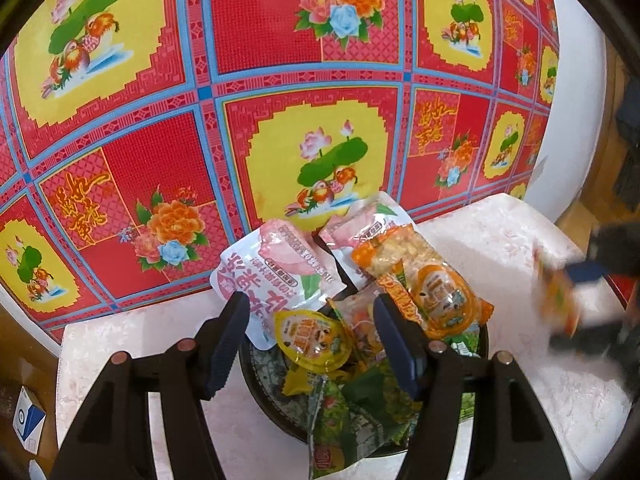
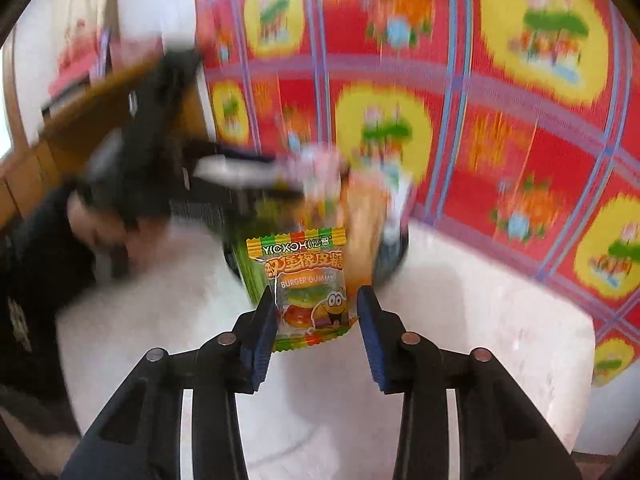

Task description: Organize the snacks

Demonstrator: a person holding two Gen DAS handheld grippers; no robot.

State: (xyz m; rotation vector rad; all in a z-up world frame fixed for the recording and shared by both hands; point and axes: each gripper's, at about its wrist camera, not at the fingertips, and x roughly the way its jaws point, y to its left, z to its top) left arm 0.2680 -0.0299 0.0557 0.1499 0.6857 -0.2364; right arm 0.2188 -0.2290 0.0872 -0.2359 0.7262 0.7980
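The right gripper (image 2: 316, 316) has its jaws apart with a burger gummy packet (image 2: 306, 288) between them; the left pad touches the packet's edge, and the right pad stands clear of it, so whether the packet is truly gripped cannot be told. Beyond the packet, blurred, sits the bowl (image 2: 394, 258) heaped with snacks. The left gripper (image 1: 310, 338) hovers over that bowl (image 1: 256, 376) with its jaws apart and nothing between them. In the bowl lie pink pouches (image 1: 276, 276), an orange packet (image 1: 432, 284), a yellow jelly cup (image 1: 310, 338) and green wrappers (image 1: 356, 412). The bowl stands on a white mat (image 1: 500, 248), and behind the mat spreads a red floral cloth (image 1: 304, 24).
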